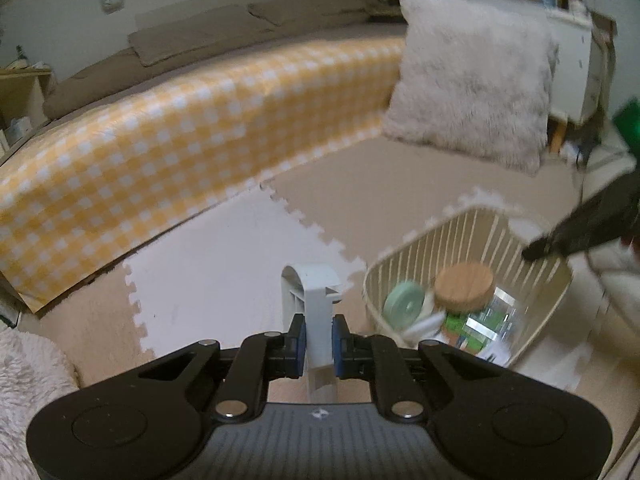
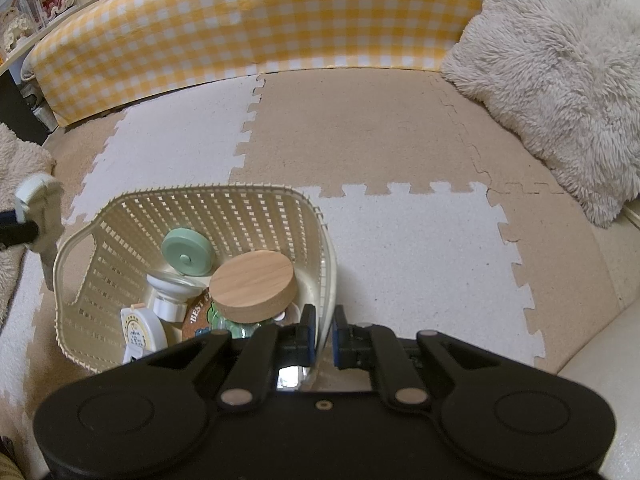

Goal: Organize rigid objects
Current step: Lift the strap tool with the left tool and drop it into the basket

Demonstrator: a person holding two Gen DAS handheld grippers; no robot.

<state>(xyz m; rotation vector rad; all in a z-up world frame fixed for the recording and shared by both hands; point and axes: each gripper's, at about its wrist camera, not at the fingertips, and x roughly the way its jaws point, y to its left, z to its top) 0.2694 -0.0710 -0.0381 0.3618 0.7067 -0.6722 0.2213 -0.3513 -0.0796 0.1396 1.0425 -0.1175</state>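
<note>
Overhead, left hand-held gripper (image 1: pixel 319 344) clamps a white clip (image 1: pixel 314 300), right hand-held gripper (image 2: pixel 323 338) seemingly pinches basket rim (image 2: pixel 324 248), above foam mats (image 2: pixel 400 240).

One cream slatted plastic basket (image 2: pixel 280 216) sits at lower left of the right wrist view. Inside it: one mint-green round disc (image 2: pixel 186 252), one glass jar with a round wooden lid (image 2: pixel 253 286), one white round tape-like case (image 2: pixel 140 330). One shaggy grey-white cushion (image 2: pixel 560 80) fills the upper right. One white plastic clip (image 1: pixel 316 304) shows at lower centre of the left wrist view.
</note>
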